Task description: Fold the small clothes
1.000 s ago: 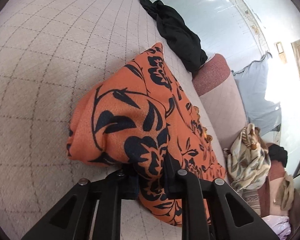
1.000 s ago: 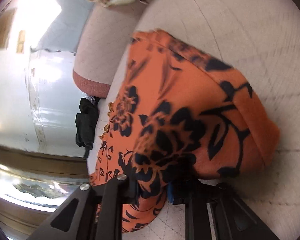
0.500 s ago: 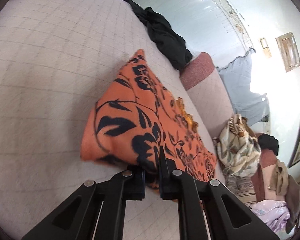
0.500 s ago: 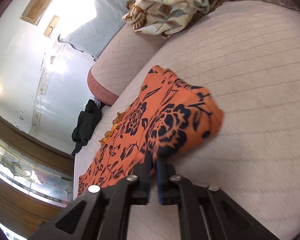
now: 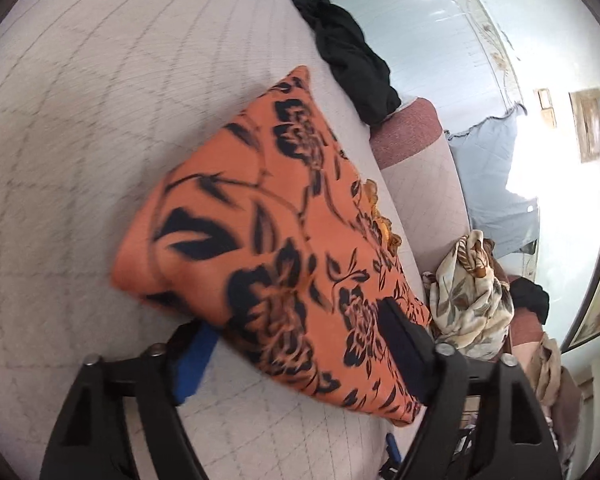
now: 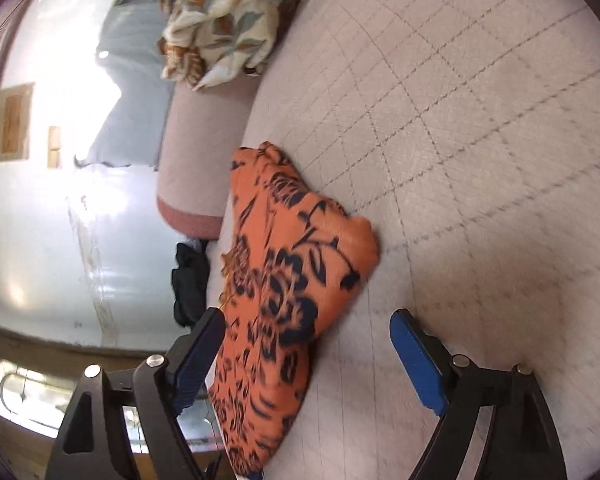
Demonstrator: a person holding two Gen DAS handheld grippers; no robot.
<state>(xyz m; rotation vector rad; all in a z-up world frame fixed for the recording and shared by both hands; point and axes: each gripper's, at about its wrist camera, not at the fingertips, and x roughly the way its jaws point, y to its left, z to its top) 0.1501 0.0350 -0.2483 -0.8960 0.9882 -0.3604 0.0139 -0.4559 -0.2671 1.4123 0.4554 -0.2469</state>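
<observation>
An orange cloth with black flowers (image 5: 284,240) lies folded over on the quilted beige sofa seat (image 5: 80,120). My left gripper (image 5: 296,344) is opening; its jaws stand wide, the cloth's near edge lies loosely between them, and the pads do not press on it. In the right wrist view the same orange cloth (image 6: 292,280) lies on the seat. My right gripper (image 6: 308,344) is opening too, with the cloth's near part between the spread fingers, untouched by the blue pads (image 6: 416,364).
A black garment (image 5: 352,56) lies at the far end of the seat. A cream leaf-print cloth (image 5: 472,296) is heaped by the sofa back (image 5: 420,168), with more clothes beyond it. A blue-grey cover (image 6: 136,92) hangs behind.
Both grippers were shut on the orange cloth and have let it go, jaws now spread wide. The cloth has dropped flat onto the seat, folded over.
</observation>
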